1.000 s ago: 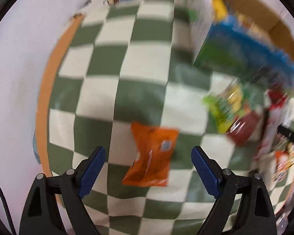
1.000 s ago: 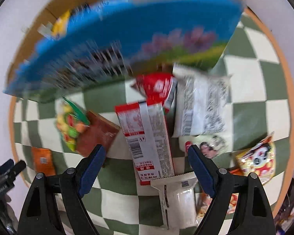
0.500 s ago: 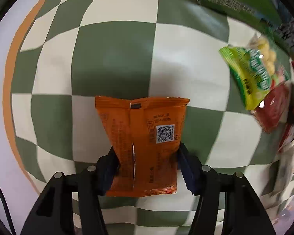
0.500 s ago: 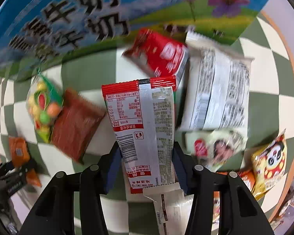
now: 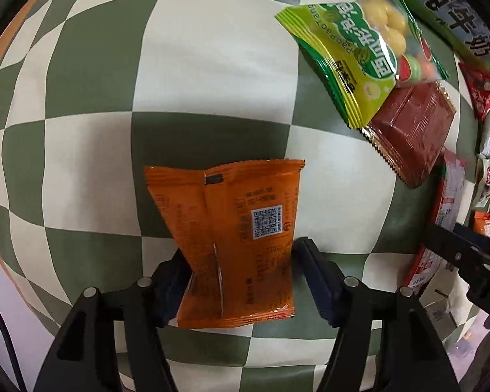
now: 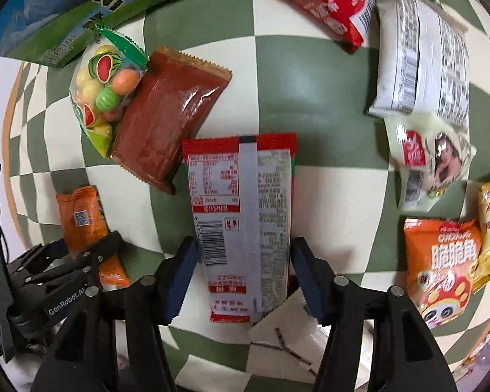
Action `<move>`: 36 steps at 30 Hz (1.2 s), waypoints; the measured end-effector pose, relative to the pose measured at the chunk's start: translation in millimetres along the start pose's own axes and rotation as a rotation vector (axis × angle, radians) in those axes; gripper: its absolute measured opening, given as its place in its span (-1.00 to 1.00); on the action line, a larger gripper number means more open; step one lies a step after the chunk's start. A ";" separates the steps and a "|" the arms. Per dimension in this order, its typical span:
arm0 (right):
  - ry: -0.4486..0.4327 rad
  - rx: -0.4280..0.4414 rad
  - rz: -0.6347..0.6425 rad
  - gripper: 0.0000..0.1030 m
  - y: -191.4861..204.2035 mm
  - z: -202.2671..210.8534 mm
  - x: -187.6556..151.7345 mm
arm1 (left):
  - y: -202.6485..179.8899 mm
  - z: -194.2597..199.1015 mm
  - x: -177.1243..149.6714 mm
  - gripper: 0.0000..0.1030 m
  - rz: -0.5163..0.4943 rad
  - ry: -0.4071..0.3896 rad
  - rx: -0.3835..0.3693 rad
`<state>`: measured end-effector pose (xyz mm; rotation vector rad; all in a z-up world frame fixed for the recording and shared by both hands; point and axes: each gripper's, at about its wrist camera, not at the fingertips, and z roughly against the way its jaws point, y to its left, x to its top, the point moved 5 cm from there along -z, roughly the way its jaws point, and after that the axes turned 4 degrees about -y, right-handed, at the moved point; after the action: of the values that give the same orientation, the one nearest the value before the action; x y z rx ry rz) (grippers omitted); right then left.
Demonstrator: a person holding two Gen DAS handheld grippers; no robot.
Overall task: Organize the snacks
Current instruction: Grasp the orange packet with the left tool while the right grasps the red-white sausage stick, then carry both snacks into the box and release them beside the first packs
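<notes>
An orange packet (image 5: pixel 232 228) with a QR code lies on the green and cream checked cloth (image 5: pixel 212 58). My left gripper (image 5: pixel 240 254) points down at it with both pads against its creased sides, and the jaws are opening. In the right wrist view a long red and white packet (image 6: pixel 241 202) lies back side up between the pads of my right gripper (image 6: pixel 243 248). Both pads touch its edges, and these jaws are opening too. That view also shows the left gripper (image 6: pixel 81 261) on the orange packet (image 6: pixel 81 219) at lower left.
A green candy bag (image 6: pixel 101 88) overlaps a brown-red packet (image 6: pixel 170 111). A blue and green carton (image 6: pixel 81 6) stands behind. A red packet (image 6: pixel 330 3), a white packet (image 6: pixel 421 58), a pale green packet (image 6: pixel 431 163) and an orange panda bag (image 6: pixel 441 261) lie to the right.
Both grippers came down from wide open and closed on their packets, the left on the orange one, the right on the red and white one. Since half a second ago both stand slightly wider.
</notes>
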<state>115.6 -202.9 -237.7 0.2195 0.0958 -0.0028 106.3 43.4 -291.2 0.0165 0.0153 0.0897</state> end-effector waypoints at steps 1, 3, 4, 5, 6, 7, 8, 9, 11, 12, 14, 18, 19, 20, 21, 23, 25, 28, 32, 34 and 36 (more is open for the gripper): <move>0.002 -0.012 0.012 0.22 1.6 -2.8 -1.8 | -1.2 0.4 -0.6 0.23 0.001 -0.003 0.000; 0.002 -0.033 0.031 0.21 7.3 -5.6 3.9 | -6.1 8.4 2.7 0.14 0.009 -0.014 0.003; -0.004 -0.049 0.041 0.13 9.2 -7.2 3.0 | -2.2 6.5 12.0 0.04 0.009 -0.016 0.003; -0.006 -0.061 0.054 0.04 11.4 -8.3 1.3 | -2.4 9.1 11.4 0.01 0.014 -0.022 -0.001; -0.013 -0.063 0.060 -0.02 13.6 -7.8 -0.9 | -2.3 10.9 11.1 0.00 0.018 -0.025 -0.003; -0.021 -0.063 0.064 -0.06 16.6 -6.5 -3.8 | -4.7 15.4 10.3 -0.02 0.021 -0.030 -0.004; -0.028 -0.057 0.065 -0.07 19.4 -2.7 -5.8 | -5.7 19.5 10.9 -0.03 0.022 -0.036 -0.005; -0.037 -0.044 0.060 -0.08 20.2 1.3 -6.9 | -7.5 25.6 11.9 -0.03 0.025 -0.043 -0.011; -0.056 -0.009 0.050 -0.09 20.8 15.2 -7.2 | -8.1 39.9 12.7 -0.04 0.026 -0.057 -0.023; -0.067 0.011 0.044 -0.09 22.4 24.5 -5.9 | -8.9 46.2 13.4 -0.04 0.026 -0.067 -0.030; -0.086 0.050 0.038 -0.10 25.1 38.3 -4.7 | -12.3 64.6 16.2 -0.04 0.022 -0.095 -0.051; -0.128 0.136 0.033 -0.10 33.0 77.1 -2.2 | -15.9 110.2 41.1 -0.04 0.009 -0.163 -0.110; -0.145 0.158 0.035 -0.10 35.2 91.3 -1.5 | -18.4 122.0 44.8 -0.04 0.006 -0.182 -0.120; -0.157 0.173 0.036 -0.10 31.3 101.7 7.1 | -23.7 141.2 51.2 -0.04 -0.004 -0.213 -0.143; -0.172 0.191 0.038 -0.10 32.2 114.0 9.0 | -27.7 153.4 55.3 -0.04 -0.011 -0.232 -0.159; -0.205 0.227 0.039 -0.10 29.8 143.4 23.8 | -34.2 178.8 62.1 -0.04 -0.023 -0.273 -0.186; -0.241 0.257 0.043 -0.10 30.1 172.2 35.2 | -41.6 198.9 73.0 -0.04 -0.042 -0.306 -0.219; -0.298 0.295 0.044 -0.10 22.7 214.6 64.5 | -57.4 223.6 100.7 -0.04 -0.069 -0.347 -0.247; -0.384 0.269 0.054 -0.10 16.4 257.2 115.1 | -68.8 241.9 139.5 -0.03 -0.106 -0.380 -0.203; -0.410 0.235 0.064 -0.10 10.7 268.5 141.6 | -77.4 241.3 165.9 -0.03 -0.137 -0.386 -0.136; -0.414 0.198 0.062 -0.10 3.9 268.3 173.2 | -84.7 230.0 190.2 -0.03 -0.164 -0.362 -0.073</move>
<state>313.5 -256.1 7.4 0.4150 -0.3255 0.0040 307.0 -27.5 -65.5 -0.0416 -0.3474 -0.0780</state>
